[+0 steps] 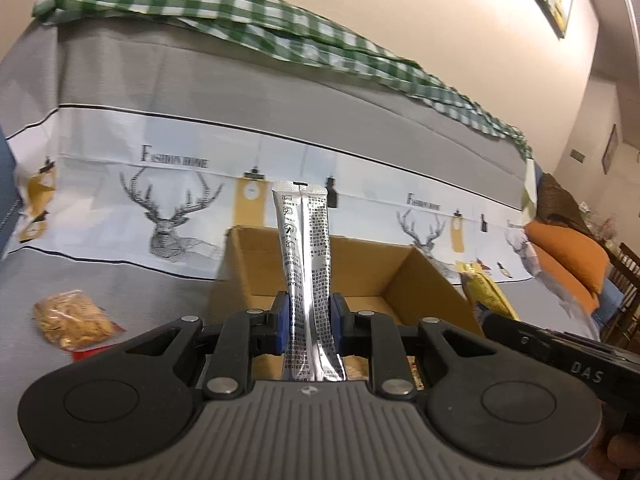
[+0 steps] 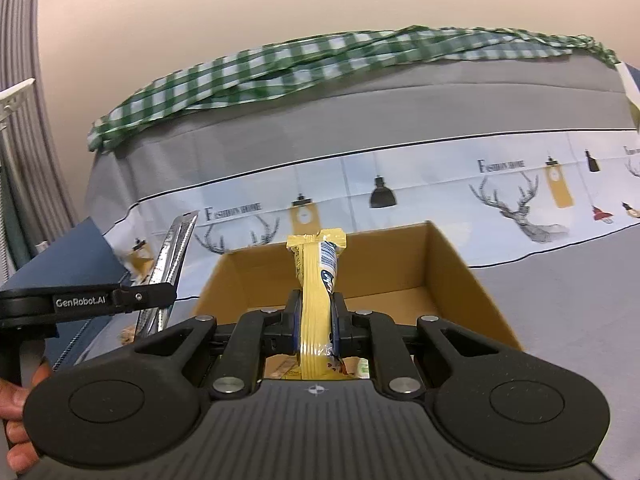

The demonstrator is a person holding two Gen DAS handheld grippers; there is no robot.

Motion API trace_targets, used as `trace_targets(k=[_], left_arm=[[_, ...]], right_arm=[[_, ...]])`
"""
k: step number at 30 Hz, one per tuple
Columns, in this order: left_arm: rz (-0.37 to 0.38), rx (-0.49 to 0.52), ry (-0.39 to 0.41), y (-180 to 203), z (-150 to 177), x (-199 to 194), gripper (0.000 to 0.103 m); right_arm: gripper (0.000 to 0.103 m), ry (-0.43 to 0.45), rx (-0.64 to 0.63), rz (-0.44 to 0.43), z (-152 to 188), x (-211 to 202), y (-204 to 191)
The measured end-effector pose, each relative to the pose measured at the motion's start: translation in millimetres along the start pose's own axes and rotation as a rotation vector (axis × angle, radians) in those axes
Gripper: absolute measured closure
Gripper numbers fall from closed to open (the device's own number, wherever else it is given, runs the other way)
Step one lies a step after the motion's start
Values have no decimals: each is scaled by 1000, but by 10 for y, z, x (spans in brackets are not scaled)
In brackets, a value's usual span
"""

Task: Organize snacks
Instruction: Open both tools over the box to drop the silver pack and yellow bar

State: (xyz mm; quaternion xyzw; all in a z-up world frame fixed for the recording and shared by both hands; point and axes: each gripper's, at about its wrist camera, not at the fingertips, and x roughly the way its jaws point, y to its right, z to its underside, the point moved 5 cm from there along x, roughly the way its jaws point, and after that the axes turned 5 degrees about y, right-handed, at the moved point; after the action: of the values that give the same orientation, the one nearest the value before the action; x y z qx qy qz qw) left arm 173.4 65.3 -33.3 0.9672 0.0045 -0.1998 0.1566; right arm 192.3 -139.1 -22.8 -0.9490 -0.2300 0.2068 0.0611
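My left gripper (image 1: 309, 322) is shut on a silver stick packet (image 1: 306, 264) that stands upright between its blue pads, over the near side of an open cardboard box (image 1: 424, 280). My right gripper (image 2: 316, 322) is shut on a yellow snack bar (image 2: 316, 300), also upright, above the same cardboard box (image 2: 452, 276). The right wrist view shows the left gripper (image 2: 160, 292) with its silver packet (image 2: 172, 252) at the left. The left wrist view shows the right gripper's body (image 1: 560, 352) and the yellow bar (image 1: 486, 292) at the right. A few wrappers show at the box's bottom under the right gripper.
A clear bag of golden snacks (image 1: 72, 318) lies on the grey deer-print cloth (image 1: 120, 272) left of the box. A green checked cloth (image 1: 240, 16) lies along the back. Orange cushions (image 1: 568, 264) sit far right. A blue object (image 2: 68, 260) stands left of the box.
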Motion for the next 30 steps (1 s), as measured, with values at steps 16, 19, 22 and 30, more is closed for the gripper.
trace_targets(k=[16, 19, 22, 30], left_arm=[[131, 58, 38, 397, 78, -20, 80], [141, 61, 35, 434, 92, -3, 80], [145, 64, 30, 464, 110, 15, 80], [153, 99, 24, 540, 158, 55, 80]], right_arm=[[89, -17, 19, 86, 31, 61, 140], [89, -20, 21, 94, 33, 66, 149], [89, -19, 20, 102, 28, 68, 153], [89, -24, 21, 121, 37, 78, 143]])
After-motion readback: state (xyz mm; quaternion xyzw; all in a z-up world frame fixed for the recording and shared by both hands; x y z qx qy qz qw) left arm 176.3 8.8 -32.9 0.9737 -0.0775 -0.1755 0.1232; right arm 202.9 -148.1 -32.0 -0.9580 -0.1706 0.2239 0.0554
